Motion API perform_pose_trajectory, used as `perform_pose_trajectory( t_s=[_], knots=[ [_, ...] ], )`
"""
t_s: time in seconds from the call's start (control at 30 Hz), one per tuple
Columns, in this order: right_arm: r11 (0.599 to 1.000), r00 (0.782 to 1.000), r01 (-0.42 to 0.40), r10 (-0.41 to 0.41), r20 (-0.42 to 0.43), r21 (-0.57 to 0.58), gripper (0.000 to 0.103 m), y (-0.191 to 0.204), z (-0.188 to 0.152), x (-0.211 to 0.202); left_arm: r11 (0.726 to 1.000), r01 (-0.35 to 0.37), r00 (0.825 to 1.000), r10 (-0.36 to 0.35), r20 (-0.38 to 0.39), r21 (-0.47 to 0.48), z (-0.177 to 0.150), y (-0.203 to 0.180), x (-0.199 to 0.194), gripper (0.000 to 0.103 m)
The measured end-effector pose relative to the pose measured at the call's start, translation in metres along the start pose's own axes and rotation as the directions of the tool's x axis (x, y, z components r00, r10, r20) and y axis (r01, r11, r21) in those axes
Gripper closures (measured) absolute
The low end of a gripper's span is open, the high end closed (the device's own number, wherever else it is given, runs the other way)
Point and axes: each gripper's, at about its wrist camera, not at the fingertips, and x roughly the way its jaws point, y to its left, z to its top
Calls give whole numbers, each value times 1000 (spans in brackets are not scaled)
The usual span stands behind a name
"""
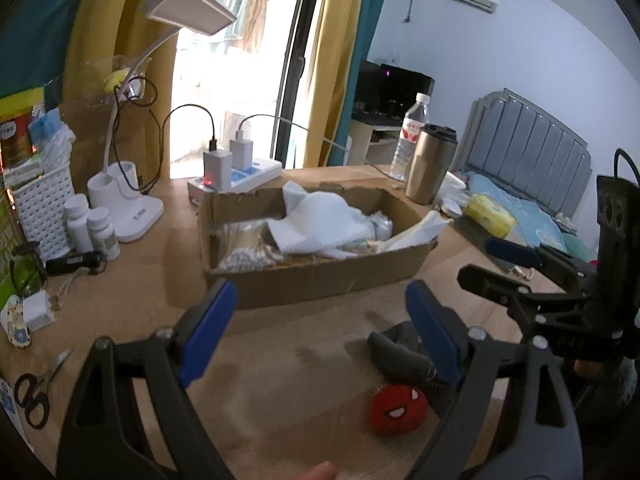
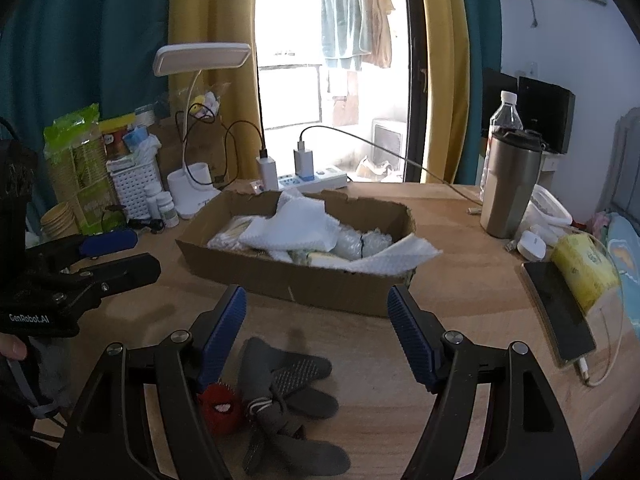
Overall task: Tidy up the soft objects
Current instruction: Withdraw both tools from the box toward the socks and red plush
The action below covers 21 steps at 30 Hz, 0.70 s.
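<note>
A red plush ball with a spider face [image 1: 397, 409] [image 2: 219, 405] lies on the wooden table beside a pair of grey gloves [image 2: 287, 394] [image 1: 394, 354]. Behind them stands a low cardboard box [image 1: 320, 276] [image 2: 320, 286] holding white foam sheets [image 1: 324, 220] [image 2: 288, 224] and bubble wrap. My left gripper [image 1: 320, 328] is open and empty above the table, left of the plush. My right gripper [image 2: 316, 332] is open and empty, hovering just above the gloves and plush. Each gripper shows at the side of the other's view.
A desk lamp [image 1: 132, 208], power strip with chargers [image 1: 236, 178], white basket [image 1: 44, 204], pill bottles and scissors [image 1: 36, 392] stand at the left. A steel tumbler [image 2: 510, 184], water bottle, tissue pack [image 2: 582, 268] and phone [image 2: 560, 312] are at the right. A bed lies beyond.
</note>
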Motion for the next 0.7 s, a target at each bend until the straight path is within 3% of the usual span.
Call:
perform_pose_trajectory(
  t_s=[0.7],
  knots=[
    [1000,995,-24,23,-100,-14,27,12,-38,18,1000,-12,999,11,-36,-24,-41,5,0,15]
  ],
)
